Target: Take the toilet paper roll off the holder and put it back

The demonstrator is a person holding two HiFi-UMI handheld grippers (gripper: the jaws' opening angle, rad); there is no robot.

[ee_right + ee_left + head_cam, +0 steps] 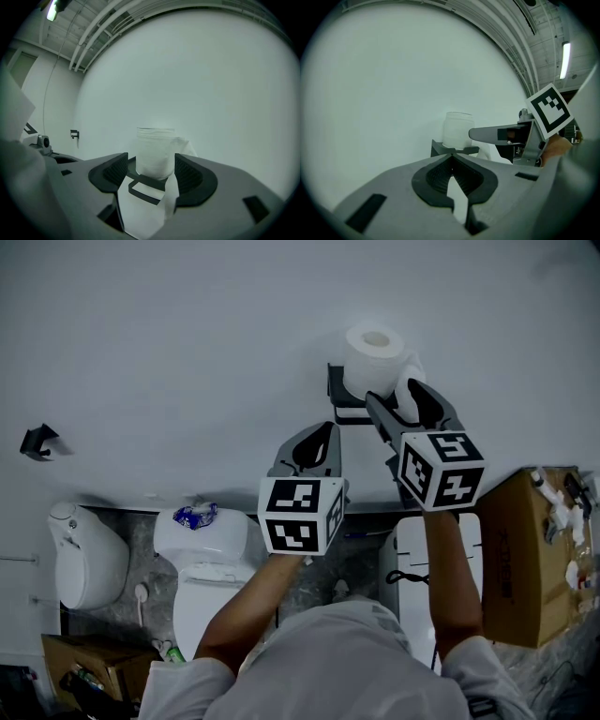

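- Your right gripper (pixel 394 399) (pixel 151 165) is released: the jaws stand wide apart, and no view shows either pad pressing on anything.
- The toilet paper roll (pixel 375 354) (pixel 154 150) stands upright, in line with the gap between your right jaws, at their tips. It nearly fills the gap from pad to pad. Whether a pad touches it cannot be told.
- The roll sits on the dark holder (pixel 342 401) (pixel 145 191), which is fixed to the white wall (pixel 187 324). The holder's bracket shows low between your right jaws, under the roll.
- A loose fold of paper (pixel 410 381) (pixel 186 143) hangs off the roll, on the side of your right-hand jaw.
- Your left gripper (pixel 317 439) (pixel 451 157) is clenched: the jaw tips meet and nothing is held between them.
- From your left jaws, the roll (pixel 457 129) and the holder (pixel 440 149) lie ahead and apart from the tips. One finger of your right gripper (pixel 487 134) reaches in from the right to the roll's edge.
- Below and well behind both sets of jaws are a toilet (pixel 211 559) on your left and a cardboard box (pixel 525 559) on your right.
- A small dark wall hook (pixel 37 440) (pixel 74 134) sits far to the left of both jaws.
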